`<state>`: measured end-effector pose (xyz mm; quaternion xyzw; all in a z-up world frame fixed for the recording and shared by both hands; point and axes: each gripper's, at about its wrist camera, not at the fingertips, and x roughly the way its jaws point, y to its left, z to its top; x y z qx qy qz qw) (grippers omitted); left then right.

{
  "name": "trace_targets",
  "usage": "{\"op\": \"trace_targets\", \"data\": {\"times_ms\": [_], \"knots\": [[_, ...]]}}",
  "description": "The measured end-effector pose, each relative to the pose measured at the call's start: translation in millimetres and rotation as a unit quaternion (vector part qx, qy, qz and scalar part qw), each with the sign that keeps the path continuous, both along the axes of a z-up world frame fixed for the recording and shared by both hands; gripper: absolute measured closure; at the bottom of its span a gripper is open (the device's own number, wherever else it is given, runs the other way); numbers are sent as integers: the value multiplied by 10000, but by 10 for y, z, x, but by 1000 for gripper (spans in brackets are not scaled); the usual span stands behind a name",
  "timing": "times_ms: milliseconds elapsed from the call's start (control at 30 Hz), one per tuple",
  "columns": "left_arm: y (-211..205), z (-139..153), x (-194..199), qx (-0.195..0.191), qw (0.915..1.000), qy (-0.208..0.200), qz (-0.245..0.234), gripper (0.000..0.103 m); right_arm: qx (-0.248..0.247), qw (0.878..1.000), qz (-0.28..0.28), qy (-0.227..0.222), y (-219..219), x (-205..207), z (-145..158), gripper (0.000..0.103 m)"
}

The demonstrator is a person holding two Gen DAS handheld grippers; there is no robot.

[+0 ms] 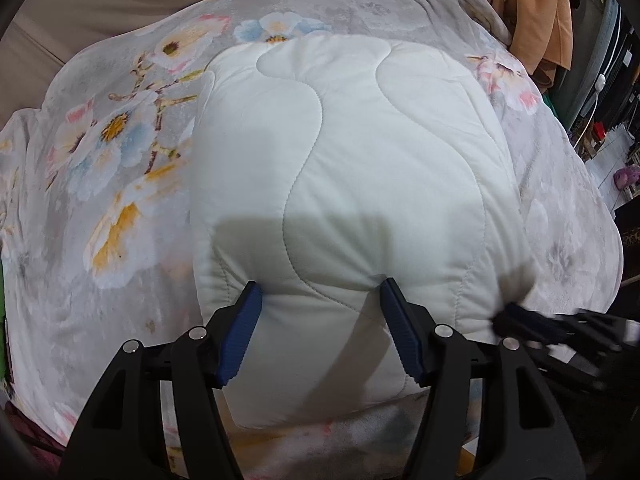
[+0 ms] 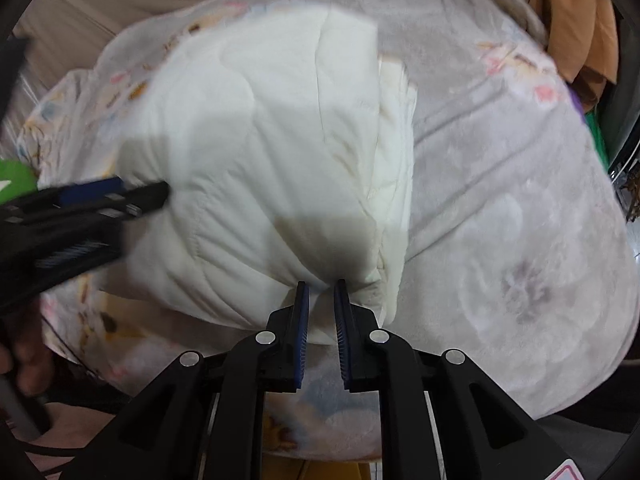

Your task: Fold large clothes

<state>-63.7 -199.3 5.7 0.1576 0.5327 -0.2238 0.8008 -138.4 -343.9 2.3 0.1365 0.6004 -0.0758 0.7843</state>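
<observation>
Left hand-held gripper [image 1: 320, 304]: jaws wide, near edge of the folded quilt [image 1: 352, 168] between them, holding nothing. To do the step well, bring them in on the full thickness before lifting.

Right hand-held gripper [image 2: 322, 300]: jaws narrow, pinching the quilt's near right corner, where the stacked layers show. Keep every layer in the pinch.

Quilt: white, padded, a thick bundle directly ahead of both grippers.

Floral blanket [image 1: 120, 152]: under the quilt, spread on the bed.

Orange cloth [image 1: 536, 12]: far right, well apart.
</observation>
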Motion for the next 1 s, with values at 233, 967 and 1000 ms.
{"op": "trace_targets", "data": {"times_ms": [233,967,1000], "knots": [[-40,-35,-18,74,10000,-21,-18,34,33,9999,80,71,-21,92,-95,96],[436,171,124,-584,9941,347,841,26,1003,9814,-836,-1408,-325,-183,677,96],[425,145,124,-558,9946,374,793,26,928,9827,-879,-1343,-344,-198,646,96]]}}
